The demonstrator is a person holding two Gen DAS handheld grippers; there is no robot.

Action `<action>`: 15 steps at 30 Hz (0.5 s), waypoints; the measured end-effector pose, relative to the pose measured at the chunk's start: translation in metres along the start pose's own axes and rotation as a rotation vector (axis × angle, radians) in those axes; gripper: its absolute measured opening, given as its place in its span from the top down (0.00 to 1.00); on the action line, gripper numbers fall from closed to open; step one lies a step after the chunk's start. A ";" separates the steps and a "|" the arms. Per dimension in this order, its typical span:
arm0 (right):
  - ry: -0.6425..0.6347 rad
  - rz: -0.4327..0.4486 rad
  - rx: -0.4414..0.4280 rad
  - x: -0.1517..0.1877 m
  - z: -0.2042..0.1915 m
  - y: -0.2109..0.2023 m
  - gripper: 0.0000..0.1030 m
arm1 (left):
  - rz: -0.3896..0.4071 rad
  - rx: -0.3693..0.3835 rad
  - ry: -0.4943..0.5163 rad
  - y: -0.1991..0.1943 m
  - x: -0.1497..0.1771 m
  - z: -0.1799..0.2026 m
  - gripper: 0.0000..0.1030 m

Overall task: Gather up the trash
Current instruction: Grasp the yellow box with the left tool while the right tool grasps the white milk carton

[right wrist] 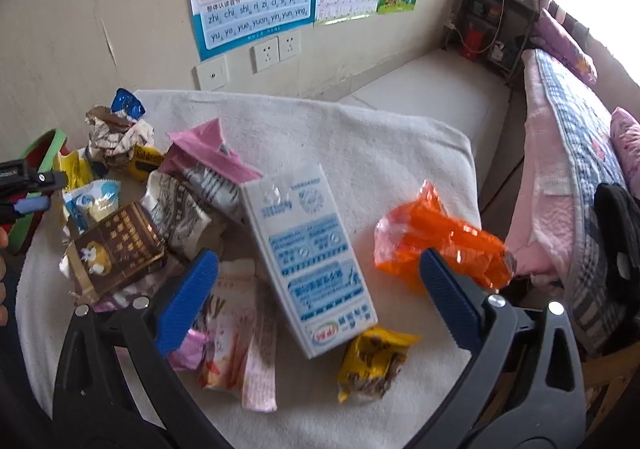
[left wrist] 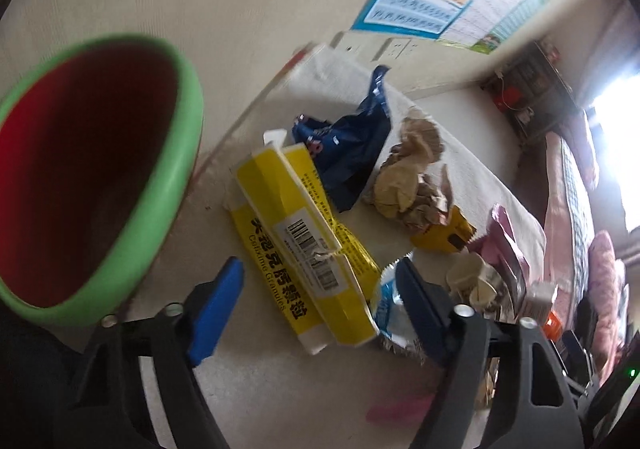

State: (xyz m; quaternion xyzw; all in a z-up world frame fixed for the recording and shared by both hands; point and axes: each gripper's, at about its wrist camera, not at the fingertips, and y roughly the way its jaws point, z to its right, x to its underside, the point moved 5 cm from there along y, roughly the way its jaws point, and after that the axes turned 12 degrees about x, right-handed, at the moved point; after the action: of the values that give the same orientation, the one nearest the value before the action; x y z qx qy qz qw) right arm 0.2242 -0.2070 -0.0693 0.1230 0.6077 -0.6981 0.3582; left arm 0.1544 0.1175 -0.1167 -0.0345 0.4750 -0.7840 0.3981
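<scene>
Left tongs (left wrist: 318, 299) open, straddling yellow box (left wrist: 308, 245) lying lengthwise between the jaws; right tongs (right wrist: 320, 297) open over white carton (right wrist: 310, 261).

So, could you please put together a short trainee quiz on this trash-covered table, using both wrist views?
1. True or false: the right gripper has its fingers closed on the orange wrapper.
2. Which item lies between the open fingers of the left gripper? A) yellow box B) crumpled brown paper C) dark blue wrapper
3. Fill in: the red bin has a ____ rim.

Key:
1. False; its fingers are open, with the white and blue carton lying between them.
2. A
3. green
</scene>
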 end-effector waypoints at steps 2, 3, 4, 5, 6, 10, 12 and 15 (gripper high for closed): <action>-0.024 -0.021 -0.007 -0.002 -0.005 0.007 0.07 | -0.013 -0.002 -0.037 0.009 0.000 -0.006 0.45; -0.030 -0.032 -0.011 -0.002 -0.007 0.010 0.09 | -0.020 -0.009 -0.050 0.012 0.000 -0.008 0.47; -0.036 -0.042 -0.012 -0.001 -0.007 0.013 0.10 | -0.024 0.000 -0.064 0.017 0.000 -0.010 0.48; -0.042 -0.053 -0.011 -0.001 -0.009 0.017 0.10 | -0.028 0.017 -0.065 0.019 0.001 -0.010 0.49; -0.046 -0.063 -0.013 -0.001 -0.012 0.020 0.12 | -0.032 0.024 -0.058 0.020 0.001 -0.009 0.51; -0.042 -0.121 -0.066 0.002 -0.017 0.030 0.37 | -0.043 0.053 0.011 0.023 0.004 -0.001 0.56; -0.044 -0.120 -0.070 0.002 -0.017 0.029 0.40 | -0.051 0.063 0.023 0.024 0.006 0.002 0.57; -0.035 -0.101 -0.099 -0.001 -0.016 0.022 0.41 | -0.048 0.065 0.051 0.020 0.008 0.005 0.58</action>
State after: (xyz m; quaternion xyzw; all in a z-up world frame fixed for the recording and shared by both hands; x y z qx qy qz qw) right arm 0.2350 -0.1921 -0.0896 0.0621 0.6404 -0.6865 0.3387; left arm 0.1623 0.1038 -0.1318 -0.0129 0.4585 -0.8088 0.3679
